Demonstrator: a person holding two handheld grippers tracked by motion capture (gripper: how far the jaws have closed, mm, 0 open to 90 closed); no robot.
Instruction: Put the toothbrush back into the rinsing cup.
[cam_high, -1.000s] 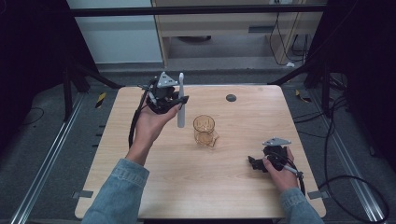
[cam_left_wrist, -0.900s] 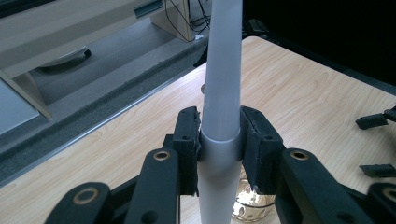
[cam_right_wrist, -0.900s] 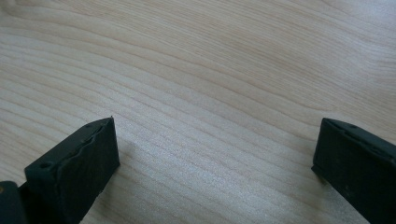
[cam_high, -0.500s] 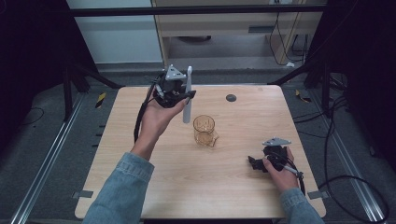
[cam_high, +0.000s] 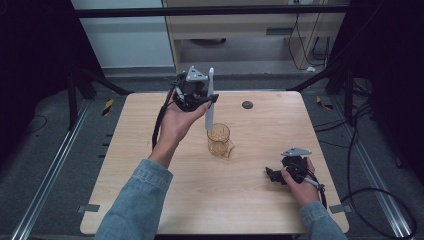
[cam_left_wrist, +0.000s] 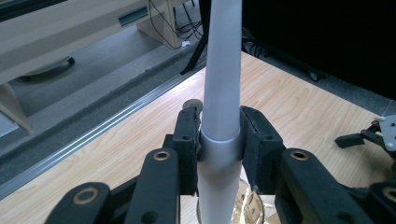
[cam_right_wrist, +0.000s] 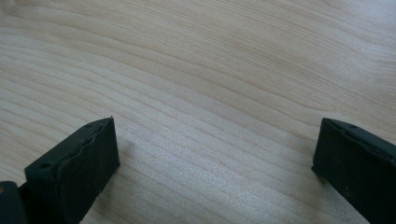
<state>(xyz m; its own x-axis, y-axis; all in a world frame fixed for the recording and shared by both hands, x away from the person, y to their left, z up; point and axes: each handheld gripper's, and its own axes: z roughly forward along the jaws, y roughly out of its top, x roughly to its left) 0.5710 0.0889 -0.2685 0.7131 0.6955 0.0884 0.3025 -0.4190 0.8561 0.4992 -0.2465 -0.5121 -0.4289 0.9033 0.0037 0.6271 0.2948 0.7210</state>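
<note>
Pale wood table (cam_high: 150, 165), grey floor (cam_high: 60, 150) around

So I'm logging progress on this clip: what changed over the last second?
The left gripper carried the grey stick toward the amber cup, tipping it upright so its lower end hangs at the rim. The grip stayed shut. The right gripper, open, and the cup stayed put.

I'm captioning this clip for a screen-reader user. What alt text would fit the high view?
A person's left gripper holds a grey-white stick-like tool upright above an amber glass cup at the middle of a light wooden table. The right gripper rests on the table near its front right corner, jaws open with nothing between them.
</note>
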